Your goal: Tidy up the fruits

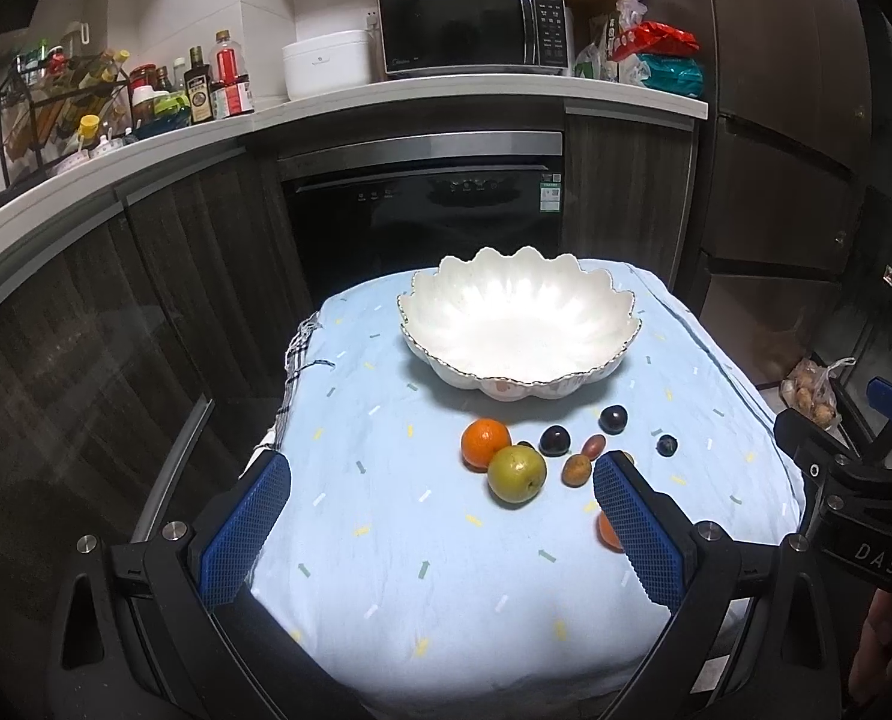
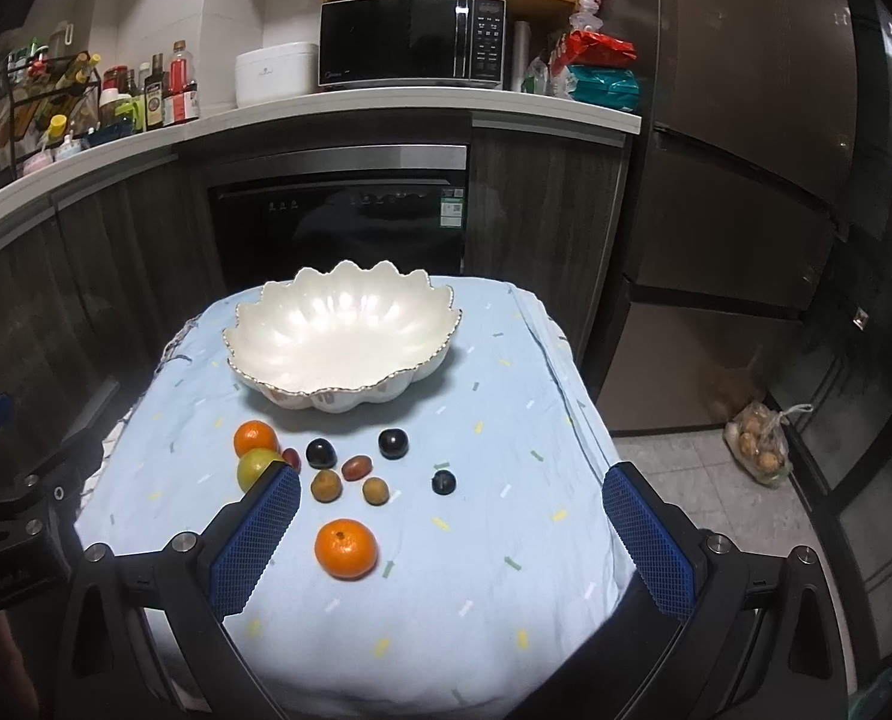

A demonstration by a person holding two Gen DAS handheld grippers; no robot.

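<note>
A white scalloped bowl [image 1: 518, 324] [image 2: 341, 339] stands empty at the far side of a small table under a light blue cloth [image 1: 434, 570] [image 2: 446, 600]. In front of it lie loose fruits: an orange [image 1: 485, 443] [image 2: 256, 438], a green apple [image 1: 516, 474] [image 2: 254, 468], a second orange [image 2: 346, 548], three dark plums [image 2: 320, 453] [image 2: 392, 443] [image 2: 443, 483], and small brown and red fruits [image 2: 326, 486] [image 2: 376, 490] [image 2: 357, 467]. My left gripper [image 1: 440, 480] is open above the near cloth. My right gripper [image 2: 452, 492] is open too, holding nothing.
Behind the table are dark cabinets, a built-in oven [image 1: 422, 204] and a counter with a microwave [image 1: 473, 30], a rice cooker and bottles. A tall fridge [image 2: 746, 150] stands at the right. A plastic bag of produce [image 2: 761, 447] lies on the floor.
</note>
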